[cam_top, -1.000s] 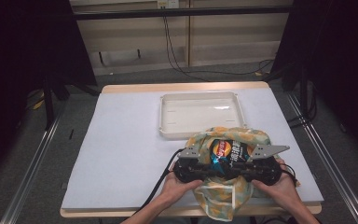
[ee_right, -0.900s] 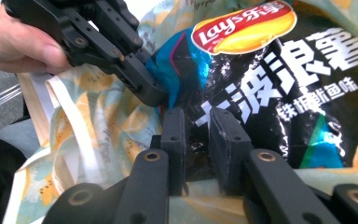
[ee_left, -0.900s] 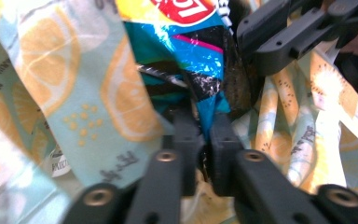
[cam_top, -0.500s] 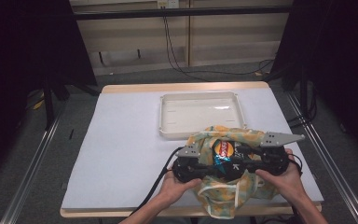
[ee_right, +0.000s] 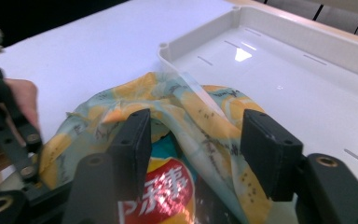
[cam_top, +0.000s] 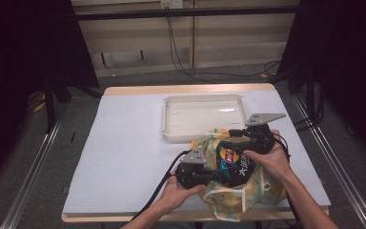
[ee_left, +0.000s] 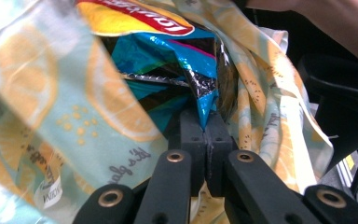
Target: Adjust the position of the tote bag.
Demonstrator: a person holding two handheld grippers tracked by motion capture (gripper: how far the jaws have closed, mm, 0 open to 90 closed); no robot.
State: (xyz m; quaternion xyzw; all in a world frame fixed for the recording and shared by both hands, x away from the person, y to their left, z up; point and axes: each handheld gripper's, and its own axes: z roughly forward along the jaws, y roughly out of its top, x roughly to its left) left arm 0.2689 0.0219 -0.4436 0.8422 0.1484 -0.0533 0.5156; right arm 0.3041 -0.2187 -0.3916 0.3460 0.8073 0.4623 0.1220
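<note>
1. Left gripper (cam_top: pixel 219 176) sits near the front edge of the desk (cam_top: pixel 124 143), a bit right of the middle. Its jaws are pinched all the way together, and in the left gripper view you can see them clamped on a crinkled fold of the chip packet (ee_left: pixel 168 60), the blue and black foil one with the red and yellow logo.
2. That chip packet is sitting inside the lemon-print bag (cam_top: pixel 248 195), a pale blue cloth thing with yellow citrus slices, which is bunched up near the front right corner of the desk and hangs a little over the front edge.
3. The white tray (cam_top: pixel 205 117) lies behind the bag, toward the back edge and right of the middle. The bag's back rim is just about touching the tray's front wall in the right gripper view.
4. Right gripper (ee_right: pixel 193 154) is over the bag's back side, jaws standing well apart and just been opening wider. A fold of the bag cloth runs between them, but the pads aren't pressing on it.
</note>
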